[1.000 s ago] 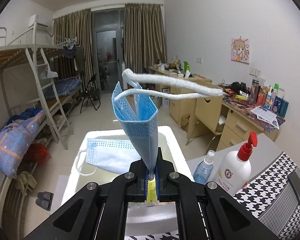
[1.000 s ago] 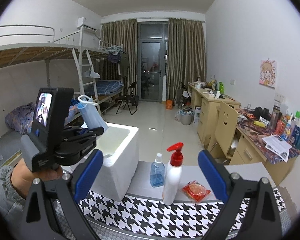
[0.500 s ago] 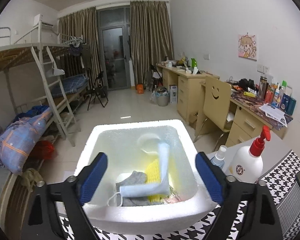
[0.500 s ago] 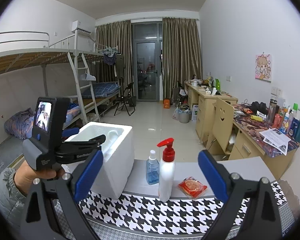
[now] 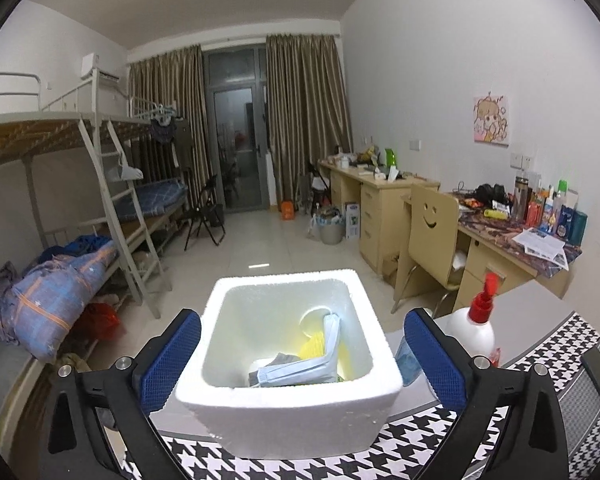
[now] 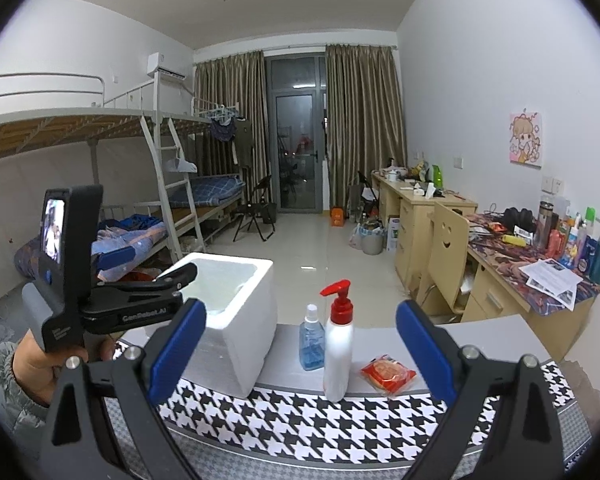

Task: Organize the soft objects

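A white foam box (image 5: 288, 420) stands on the houndstooth table. Inside it lie a light blue face mask (image 5: 300, 370), a yellow soft item (image 5: 314, 348) and a grey cloth (image 5: 280, 360). My left gripper (image 5: 302, 316) hangs just before and above the box, its jaws opening wide, with nothing held between them. From the right wrist view the left gripper (image 6: 156, 266) sits at the near left rim of the foam box (image 6: 240, 320), held by a person's hand (image 6: 32, 364). My right gripper (image 6: 300, 312) is open and empty over the table.
A white pump bottle (image 6: 338, 344) with a red top, a small blue bottle (image 6: 311, 344) and a red packet (image 6: 388, 372) stand right of the box. Beyond are a smiley-face chair (image 5: 432, 236), desks along the right wall and a bunk bed (image 5: 80, 184) at left.
The left gripper was shut on a blue mask above the box; it opened, the mask dropped into the box, and the gripper drew back and up. The right gripper barely moved.
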`<state>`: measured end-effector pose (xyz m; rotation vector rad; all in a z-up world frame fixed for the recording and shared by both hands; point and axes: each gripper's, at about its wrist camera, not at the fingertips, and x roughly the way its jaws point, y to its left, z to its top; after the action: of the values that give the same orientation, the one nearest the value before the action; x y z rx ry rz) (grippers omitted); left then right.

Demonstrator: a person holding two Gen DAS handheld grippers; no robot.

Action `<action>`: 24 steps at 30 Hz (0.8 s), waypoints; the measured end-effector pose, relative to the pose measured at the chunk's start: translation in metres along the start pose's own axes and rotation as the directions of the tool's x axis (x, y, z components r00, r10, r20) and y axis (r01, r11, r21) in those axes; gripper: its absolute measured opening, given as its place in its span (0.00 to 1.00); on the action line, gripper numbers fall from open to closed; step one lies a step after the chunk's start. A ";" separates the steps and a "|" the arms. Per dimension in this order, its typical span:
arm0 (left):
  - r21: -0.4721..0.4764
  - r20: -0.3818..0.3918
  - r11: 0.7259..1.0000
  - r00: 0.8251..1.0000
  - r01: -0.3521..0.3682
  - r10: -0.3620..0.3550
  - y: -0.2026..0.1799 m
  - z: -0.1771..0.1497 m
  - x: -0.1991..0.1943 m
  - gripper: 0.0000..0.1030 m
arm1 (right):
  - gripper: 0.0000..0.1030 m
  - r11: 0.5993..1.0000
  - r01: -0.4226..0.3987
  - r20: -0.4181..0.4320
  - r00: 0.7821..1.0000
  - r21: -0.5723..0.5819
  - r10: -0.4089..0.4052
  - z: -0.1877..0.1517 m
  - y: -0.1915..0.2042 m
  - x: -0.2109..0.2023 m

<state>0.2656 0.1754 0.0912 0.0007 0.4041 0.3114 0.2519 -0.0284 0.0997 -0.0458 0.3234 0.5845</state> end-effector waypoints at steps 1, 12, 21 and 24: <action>-0.001 0.005 1.000 1.000 0.002 -0.002 0.000 0.000 -0.005 0.99 | 0.95 1.000 -0.003 0.002 1.000 0.000 0.003 0.000 0.001 -0.002; 0.015 0.078 1.000 0.997 -0.017 0.016 -0.007 -0.001 -0.059 0.99 | 0.95 1.000 -0.024 0.037 0.999 -0.013 0.025 0.001 0.011 -0.031; 0.014 0.125 1.000 0.992 -0.022 0.020 -0.012 -0.006 -0.101 0.99 | 0.95 0.999 -0.038 0.079 0.996 -0.038 0.041 0.002 0.018 -0.066; 0.001 0.153 1.000 0.988 -0.030 0.030 -0.011 -0.009 -0.118 0.99 | 0.95 0.998 -0.038 0.087 0.995 -0.047 0.042 -0.001 0.020 -0.075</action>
<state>0.1627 0.1289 0.1273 0.0338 0.2529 0.3381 0.1816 -0.0519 0.1227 -0.0570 0.2264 0.6314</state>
